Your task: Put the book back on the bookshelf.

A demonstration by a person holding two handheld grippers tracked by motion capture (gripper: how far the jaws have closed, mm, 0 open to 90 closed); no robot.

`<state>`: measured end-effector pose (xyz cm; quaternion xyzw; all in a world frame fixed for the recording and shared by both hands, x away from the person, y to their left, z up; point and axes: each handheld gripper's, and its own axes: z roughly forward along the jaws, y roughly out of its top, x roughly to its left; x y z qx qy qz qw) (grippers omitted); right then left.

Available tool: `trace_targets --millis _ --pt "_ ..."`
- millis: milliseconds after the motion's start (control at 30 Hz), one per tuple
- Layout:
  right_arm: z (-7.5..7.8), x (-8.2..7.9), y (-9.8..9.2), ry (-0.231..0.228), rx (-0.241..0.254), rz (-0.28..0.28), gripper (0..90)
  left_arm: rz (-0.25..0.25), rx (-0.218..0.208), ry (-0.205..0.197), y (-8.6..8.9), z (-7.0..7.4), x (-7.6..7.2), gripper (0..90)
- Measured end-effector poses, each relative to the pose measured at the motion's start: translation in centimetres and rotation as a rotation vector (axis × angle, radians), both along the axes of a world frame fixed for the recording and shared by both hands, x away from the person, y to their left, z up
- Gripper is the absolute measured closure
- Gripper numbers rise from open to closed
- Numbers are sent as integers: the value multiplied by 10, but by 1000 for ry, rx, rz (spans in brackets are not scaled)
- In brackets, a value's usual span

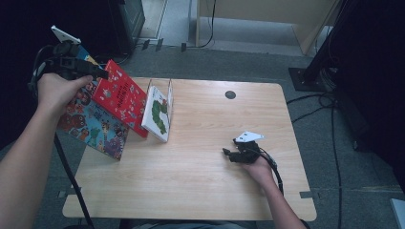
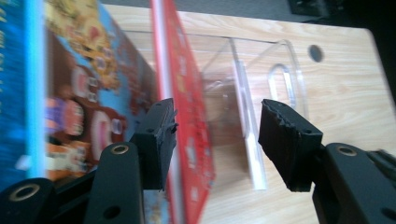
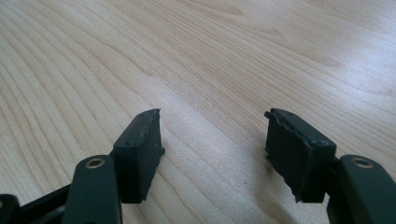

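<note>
A red book leans to the left against a larger, colourful blue book at the table's left edge. Beside them a white book with a green caterpillar stands in a clear acrylic holder. My left gripper is held above the red book's top corner. In the left gripper view it is open, and the red book's edge runs between the jaws close to the left pad, with the right pad well clear. My right gripper rests low over bare wood at the table's right, open with nothing between its pads.
The wooden table has a round cable hole near its far edge. The clear holder's slots stand to the right of the red book. Cables and a black stand base lie on the floor to the right.
</note>
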<state>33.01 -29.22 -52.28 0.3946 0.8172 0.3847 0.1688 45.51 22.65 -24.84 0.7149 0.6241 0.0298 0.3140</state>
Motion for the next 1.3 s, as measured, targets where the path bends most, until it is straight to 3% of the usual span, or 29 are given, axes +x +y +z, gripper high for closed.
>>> trace_targets --millis 267,733,967,1067,1300 --pt "0 0 0 3 2 0 347 -37 -20 -8 -13 -2 -12 454" --pt "0 -1 2 8 -11 13 260 -107 -23 -25 -41 -21 -41 438" --pt "-1 -1 3 9 -14 16 236 -172 -10 -20 -60 -42 -60 430" --pt "-1 -1 3 10 -17 16 222 -186 -34 -20 -65 -51 -68 427" --pt "-1 -1 4 13 -20 9 199 -219 -45 -19 -76 -73 -88 421"
